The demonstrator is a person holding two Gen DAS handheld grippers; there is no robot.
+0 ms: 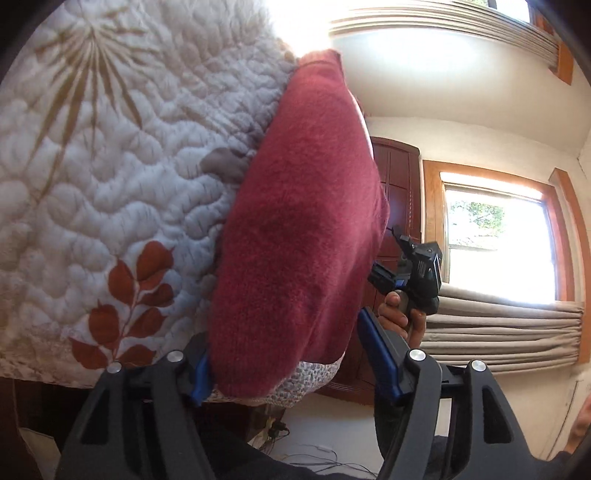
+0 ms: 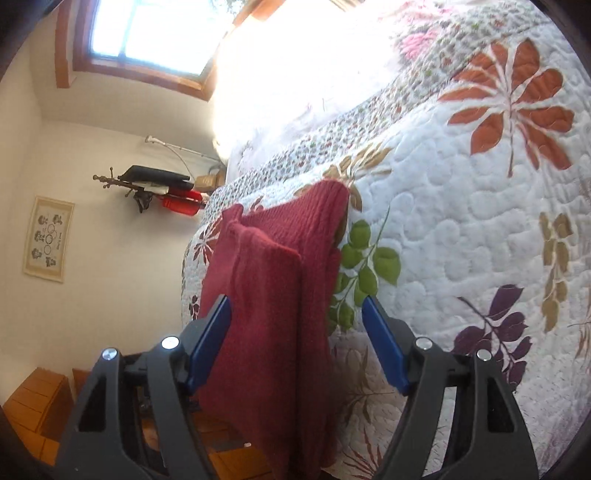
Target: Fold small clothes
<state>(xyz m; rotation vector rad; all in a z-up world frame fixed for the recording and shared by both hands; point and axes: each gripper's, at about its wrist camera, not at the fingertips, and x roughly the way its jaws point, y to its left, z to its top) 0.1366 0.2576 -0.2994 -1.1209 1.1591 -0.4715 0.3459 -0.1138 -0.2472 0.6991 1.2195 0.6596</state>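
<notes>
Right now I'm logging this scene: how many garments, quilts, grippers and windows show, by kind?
Red knitted sweater: 1
Floral quilt: 1
Gripper: 2, left gripper and right gripper, both open
Window: 2, one in the left wrist view, one in the right wrist view; whether they are the same window cannot be told
Total: 6

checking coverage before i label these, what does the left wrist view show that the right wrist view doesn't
Only the left wrist view shows the right hand-held gripper from outside, gripped by a hand, plus a dark wooden door and a beige curtain.

Only the right wrist view shows a framed picture, a coat rack and the quilt's green leaf print.

Both show the red knitted garment on the leaf-patterned quilt, lying between open blue fingers, and a sunlit window.
</notes>
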